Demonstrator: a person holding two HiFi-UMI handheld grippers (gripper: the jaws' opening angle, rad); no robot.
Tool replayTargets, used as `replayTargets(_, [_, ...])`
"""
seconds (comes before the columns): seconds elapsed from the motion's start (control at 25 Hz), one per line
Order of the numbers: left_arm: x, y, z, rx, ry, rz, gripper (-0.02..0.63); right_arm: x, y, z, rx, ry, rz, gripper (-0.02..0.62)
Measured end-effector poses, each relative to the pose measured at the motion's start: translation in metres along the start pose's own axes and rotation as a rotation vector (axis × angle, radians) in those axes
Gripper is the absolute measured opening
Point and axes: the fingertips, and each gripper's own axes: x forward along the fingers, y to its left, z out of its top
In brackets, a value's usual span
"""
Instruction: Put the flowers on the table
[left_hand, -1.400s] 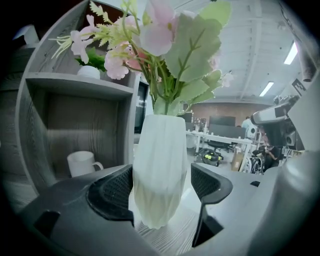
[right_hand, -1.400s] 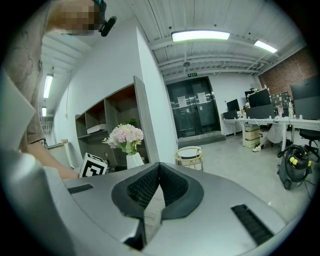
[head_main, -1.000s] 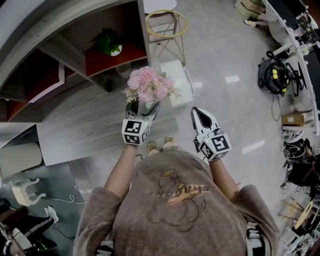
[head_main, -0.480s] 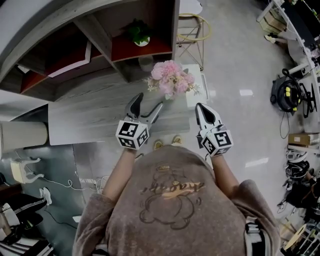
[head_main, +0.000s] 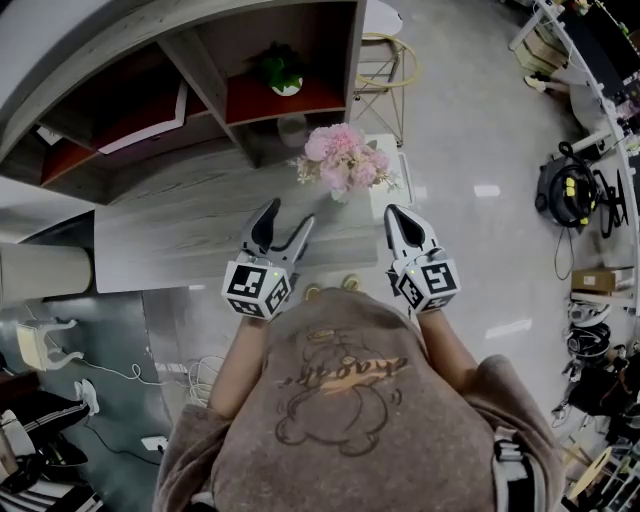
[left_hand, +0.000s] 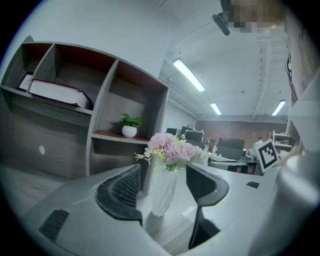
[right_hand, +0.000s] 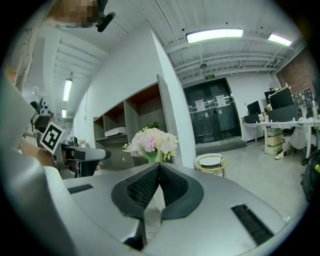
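Observation:
The pink flowers (head_main: 345, 160) stand upright in a white ribbed vase (head_main: 340, 196) near the right end of the grey wood table (head_main: 190, 235). My left gripper (head_main: 288, 215) is drawn back from the vase toward the table's front edge. Its jaws are closing with nothing between them. In the left gripper view the flowers (left_hand: 170, 148) and vase (left_hand: 164, 192) show beyond the left gripper (left_hand: 164, 172), apart from it. My right gripper (head_main: 393, 215) hangs shut and empty at the table's right end. In the right gripper view the flowers (right_hand: 151, 141) rise behind the right gripper (right_hand: 159, 167).
A shelf unit (head_main: 200, 70) behind the table holds a small potted plant (head_main: 280, 68) and a book (head_main: 140, 110). A gold-rimmed stool (head_main: 385, 62) and a white box (head_main: 390, 178) stand right of the table. A vacuum cleaner (head_main: 565, 185) sits on the floor farther right.
A second ago my left gripper's jaws were around the vase over the table. The vase now stands on the table and the left gripper has let go and pulled back.

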Motion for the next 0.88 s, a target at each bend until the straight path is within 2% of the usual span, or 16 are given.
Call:
replayTargets(0.16, [-0.001,0.001,-0.003,0.012,-0.023,0.014,0.18,-0.002,0.002,0.001,-0.005,0.0,-0.006,-0.011])
replayTargets(0.28, [-0.002,0.006,-0.008,0.015,-0.03,0.046,0.055,-0.003,0.0,-0.002,0.005,0.001,-0.011,-0.01])
replayTargets(0.32, [-0.002,0.007,-0.011,0.015,-0.029,0.052,0.039,-0.004,0.0,-0.003,0.006,0.001,-0.012,-0.01])
replayTargets(0.4, [0.0,0.009,-0.016,0.015,-0.022,0.057,0.019,-0.005,-0.001,-0.005,0.007,0.002,-0.014,-0.011])
replayTargets(0.88, [0.015,0.019,-0.04,-0.012,0.019,0.067,0.018,-0.003,-0.007,-0.017,0.001,0.016,-0.018,-0.011])
